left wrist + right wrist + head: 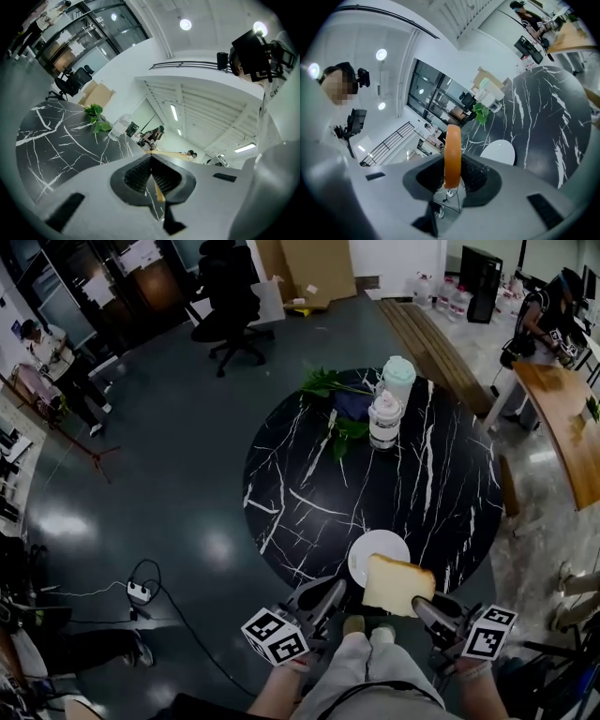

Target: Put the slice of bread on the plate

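The slice of bread (396, 585) hangs over the near edge of the round black marble table (309, 493), its far corner overlapping the white plate (373, 549). My right gripper (427, 607) is shut on the slice. In the right gripper view the bread (452, 150) stands edge-on between the pads of the right gripper (452, 180), and the plate (499, 152) lies just beyond, a little to the right. My left gripper (323, 596) sits left of the plate at the table's near edge. Seen in its own view, the left gripper (151, 164) is shut with nothing in it.
Two clear lidded jars (386, 418) and a bunch of green leaves (328, 385) stand at the table's far side. On the floor, a black office chair (230, 306) stands far left and a power strip with cable (139, 592) lies near left. A wooden bench (441, 352) runs at the right.
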### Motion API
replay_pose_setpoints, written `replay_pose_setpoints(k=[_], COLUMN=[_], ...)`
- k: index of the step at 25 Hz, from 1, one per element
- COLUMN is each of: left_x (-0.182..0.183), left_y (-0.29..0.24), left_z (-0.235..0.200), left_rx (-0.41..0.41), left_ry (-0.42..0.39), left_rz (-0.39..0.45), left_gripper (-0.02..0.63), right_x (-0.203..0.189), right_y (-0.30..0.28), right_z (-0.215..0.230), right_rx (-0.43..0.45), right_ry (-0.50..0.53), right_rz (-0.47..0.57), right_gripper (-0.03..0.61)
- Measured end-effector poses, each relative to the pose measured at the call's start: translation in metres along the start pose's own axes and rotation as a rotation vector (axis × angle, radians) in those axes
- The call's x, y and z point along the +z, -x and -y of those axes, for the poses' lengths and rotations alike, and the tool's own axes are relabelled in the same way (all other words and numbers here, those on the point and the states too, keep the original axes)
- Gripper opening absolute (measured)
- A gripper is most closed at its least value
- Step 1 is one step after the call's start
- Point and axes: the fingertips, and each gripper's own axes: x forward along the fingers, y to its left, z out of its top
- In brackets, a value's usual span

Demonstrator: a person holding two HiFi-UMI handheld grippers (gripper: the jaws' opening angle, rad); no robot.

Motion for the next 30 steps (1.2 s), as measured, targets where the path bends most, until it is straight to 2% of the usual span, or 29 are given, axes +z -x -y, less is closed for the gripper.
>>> replay_pose_setpoints(k=[3, 7, 14, 18, 24, 30], left_x=[0.001, 0.0, -0.009, -0.011, -0.025, -0.031], left_y=[-0.009, -0.012, -0.012, -0.014, -0.018, -0.019], left_z=[-0.02, -0.039, -0.067, -0.074, -0.076, -0.079], left_rx=[0.043, 0.121, 0.173, 0.169, 0.152, 0.14], left_ry=[-0.018, 0.02, 0.032, 0.039, 0.046, 0.066], left_rz=[0.009, 0.043, 0.069, 0.078, 0.066, 0.073], left_gripper=[0.008, 0.008, 0.008, 0.008, 0.008, 0.008], right_x=[0.003, 0.001, -0.001, -0.007, -0.02, -0.023], right_y=[-0.014, -0.029, -0.061, -0.073, -0.079, -0.083], right_z=[0.017, 0.035, 0.057, 0.07, 0.087, 0.102], right_rx=[0.011, 0.01, 0.028, 0.024, 0.031, -0.006], right_ry=[-0.015, -0.023, -0.039, -0.089, -0.218, -0.288], right_rz=[-0.02, -0.099, -0.147, -0.158, -0.2, -0.211], right_gripper=[0.091, 0.091, 0.091, 0.091, 0.091, 0.091])
